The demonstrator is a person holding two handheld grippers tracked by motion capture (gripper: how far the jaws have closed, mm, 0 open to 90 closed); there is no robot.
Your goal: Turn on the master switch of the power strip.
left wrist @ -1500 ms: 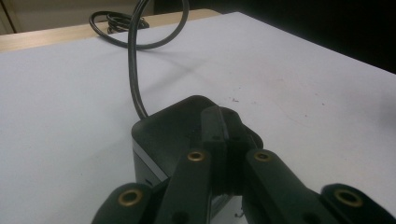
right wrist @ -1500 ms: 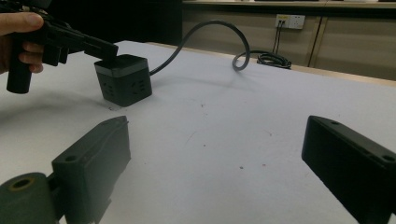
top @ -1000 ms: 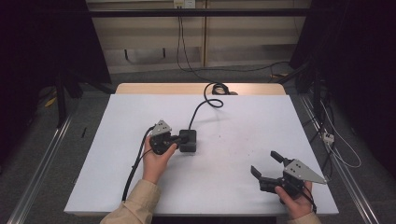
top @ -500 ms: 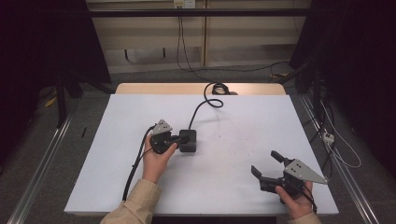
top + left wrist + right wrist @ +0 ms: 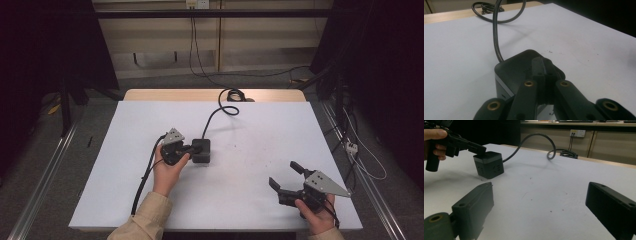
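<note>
A black cube-shaped power socket [image 5: 204, 153] stands left of the middle of the white table top [image 5: 260, 130]; its thick black cable [image 5: 215, 116] runs back to a coil at the far edge. My left gripper [image 5: 192, 148] is shut, jaws pressed together, with the tips resting on the cube's top face [image 5: 509, 72]; nothing is between them [image 5: 542, 62]. My right gripper [image 5: 283, 174] is held near the front right corner, open and empty. Its view [image 5: 540, 190] looks across at the cube [image 5: 489, 166] and the left gripper [image 5: 480, 148].
The cable's coil [image 5: 232, 95] lies on the bare wooden strip at the table's far edge. Metal rails run along the floor on both sides. A wall socket [image 5: 577, 133] sits on the panel behind. Bare white surface lies between the two grippers.
</note>
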